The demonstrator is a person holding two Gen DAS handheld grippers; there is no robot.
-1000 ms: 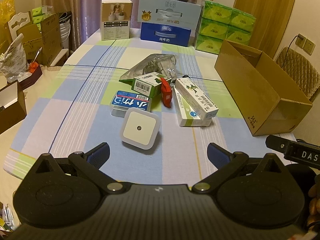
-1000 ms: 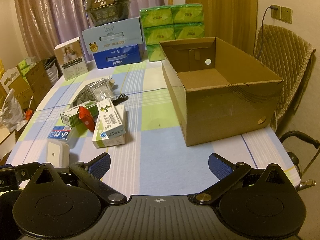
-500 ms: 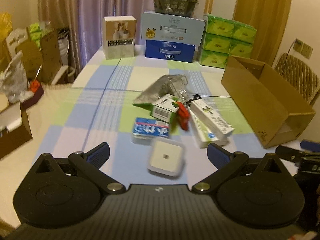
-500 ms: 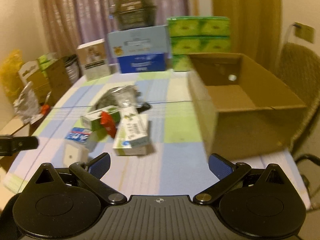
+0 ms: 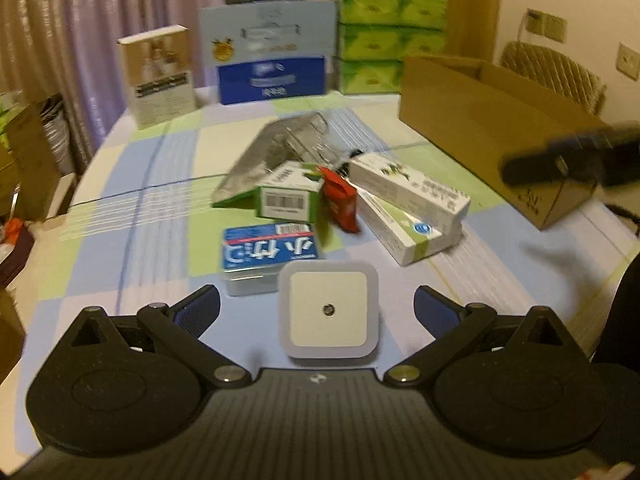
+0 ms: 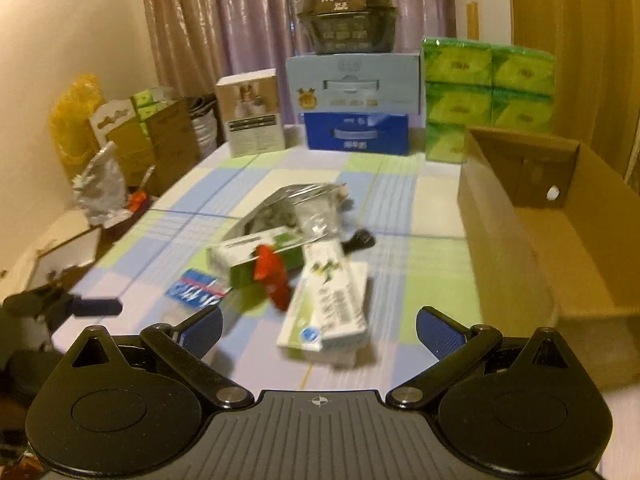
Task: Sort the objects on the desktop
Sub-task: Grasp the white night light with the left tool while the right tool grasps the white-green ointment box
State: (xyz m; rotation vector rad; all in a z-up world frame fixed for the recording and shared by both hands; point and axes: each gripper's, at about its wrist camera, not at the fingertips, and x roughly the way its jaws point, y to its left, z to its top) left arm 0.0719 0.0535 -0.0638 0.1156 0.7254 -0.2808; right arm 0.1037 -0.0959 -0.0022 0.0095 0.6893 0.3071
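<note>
- Left gripper (image 5: 316,306) has its jaws spread wide with nothing in them, and the white square night light (image 5: 328,314) sits flat on the tablecloth right between the fingertips, so that looks like its pick.
- Right gripper (image 6: 318,326) is spread wide and empty too, with the white-and-green box (image 6: 326,308) dead ahead, just past its tips.
- Off to the right of both sits the open cardboard box (image 6: 560,240), empty as far as I can see, so I'd guess that's the drop spot and sorting has barely started.
- Next up for the left one, I reckon: drop lower so the pads straddle the night light's sides, then squeeze. It's low and flat, so there's not much edge to grab.
- Just beyond the night light is the blue pack (image 5: 270,250), nearly touching it, so try not to nudge that.
</note>
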